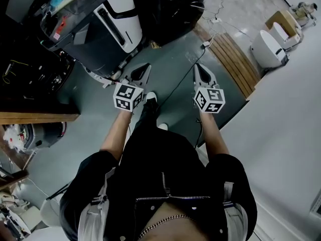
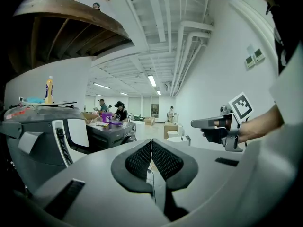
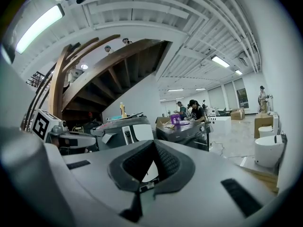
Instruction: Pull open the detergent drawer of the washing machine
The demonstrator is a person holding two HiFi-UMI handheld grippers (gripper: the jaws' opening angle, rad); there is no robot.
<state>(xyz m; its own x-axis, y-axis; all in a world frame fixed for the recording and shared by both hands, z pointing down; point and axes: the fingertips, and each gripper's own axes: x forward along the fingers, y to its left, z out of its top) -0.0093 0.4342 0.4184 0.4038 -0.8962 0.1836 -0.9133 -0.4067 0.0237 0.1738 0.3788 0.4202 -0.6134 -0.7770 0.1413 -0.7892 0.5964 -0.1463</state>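
The washing machine is dark grey with a white front panel and stands at the upper left, a step ahead of me. I cannot make out its detergent drawer. It also shows in the left gripper view, where the washing machine fills the left side, and in the right gripper view, where the washing machine sits left of centre. My left gripper and right gripper are held side by side over the floor, short of the machine. Both the left gripper and the right gripper are shut with nothing between the jaws.
A second dark machine stands right of the washer. A wooden pallet and white toilets lie to the right, and a cable crosses the grey floor. A yellow bottle stands on the washer. People work at a far table.
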